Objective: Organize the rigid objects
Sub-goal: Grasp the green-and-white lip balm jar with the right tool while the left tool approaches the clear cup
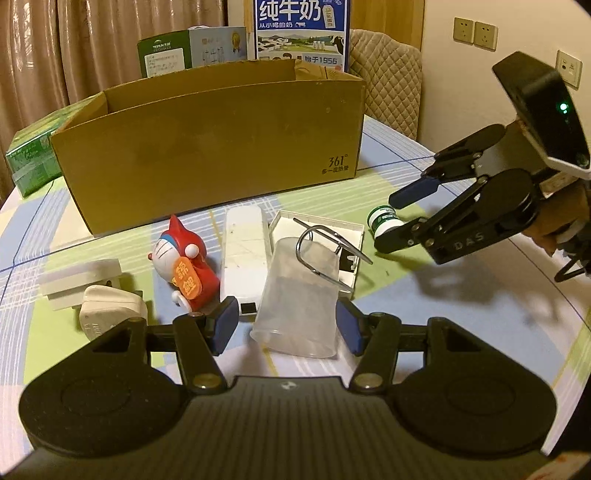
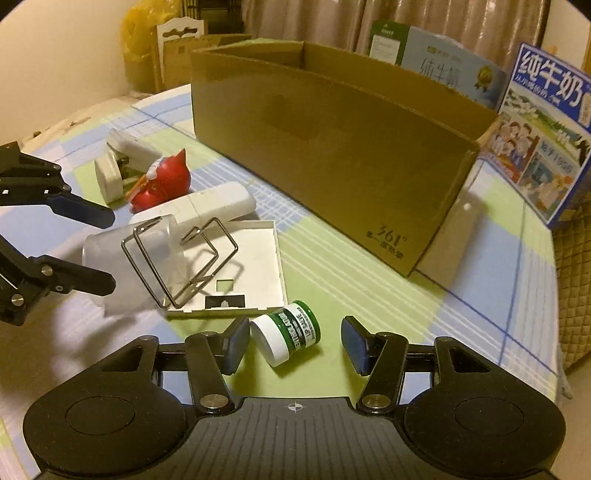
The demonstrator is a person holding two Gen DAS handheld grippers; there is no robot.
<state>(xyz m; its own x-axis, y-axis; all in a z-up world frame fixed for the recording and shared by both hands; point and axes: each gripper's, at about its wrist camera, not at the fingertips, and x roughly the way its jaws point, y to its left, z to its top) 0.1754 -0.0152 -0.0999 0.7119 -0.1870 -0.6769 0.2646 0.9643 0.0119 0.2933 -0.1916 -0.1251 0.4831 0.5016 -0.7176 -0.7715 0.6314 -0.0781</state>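
Note:
A clear plastic cup (image 1: 295,295) lies on its side on the checked tablecloth. My left gripper (image 1: 287,326) is open, one finger on each side of the cup's rim, the pads not pressing. A bent wire stand (image 1: 317,251) leans on the cup. To the right, a small green jar with a white lid (image 2: 286,332) lies on its side between the open fingers of my right gripper (image 2: 297,343), with a gap at the right pad. The right gripper (image 1: 387,221) also shows in the left wrist view. The open cardboard box (image 1: 207,155) stands behind.
Beside the cup lie a red cat figure (image 1: 188,266), a long white case (image 1: 245,254), a flat white tray (image 2: 255,266), a white plug (image 1: 110,306) and a white block (image 1: 81,280). Milk cartons (image 1: 301,33) and a green pack (image 1: 33,155) stand around the box.

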